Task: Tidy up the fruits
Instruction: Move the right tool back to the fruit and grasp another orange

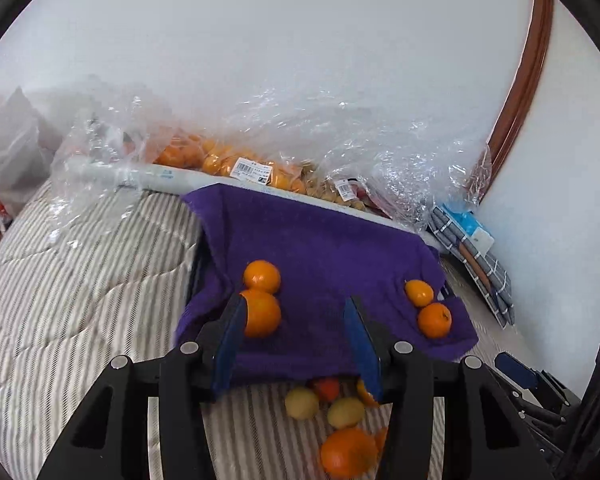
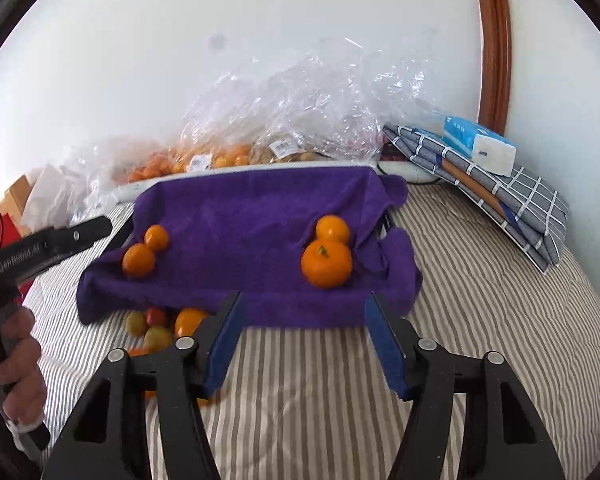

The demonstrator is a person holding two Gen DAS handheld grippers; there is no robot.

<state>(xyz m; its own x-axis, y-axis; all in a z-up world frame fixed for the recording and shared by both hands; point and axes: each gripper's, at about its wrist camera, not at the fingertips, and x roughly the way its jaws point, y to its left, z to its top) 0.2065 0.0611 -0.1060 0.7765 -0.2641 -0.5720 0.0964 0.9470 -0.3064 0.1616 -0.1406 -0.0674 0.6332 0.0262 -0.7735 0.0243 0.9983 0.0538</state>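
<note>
A purple towel (image 1: 320,248) (image 2: 240,208) covers a raised tray on the striped bed. Two pairs of oranges rest on it. In the left wrist view one pair (image 1: 262,276) sits at the left and the other (image 1: 434,320) at the right. My left gripper (image 1: 296,300) is open above the towel's front, its left finger beside an orange (image 1: 262,314), nothing between the pads. My right gripper (image 2: 305,294) is open over the towel's front edge, below a large orange (image 2: 326,263). Loose fruit (image 1: 342,456) (image 2: 190,320) lies on the bed in front of the towel: oranges, yellow-green fruits, one red.
Clear plastic bags of oranges (image 1: 220,164) (image 2: 204,160) line the white wall behind the towel. A folded checked cloth (image 2: 500,200) with a tissue pack (image 2: 480,144) lies at the right. A hand (image 2: 16,360) holds the left gripper's handle. Striped bedding (image 2: 320,380) spreads in front.
</note>
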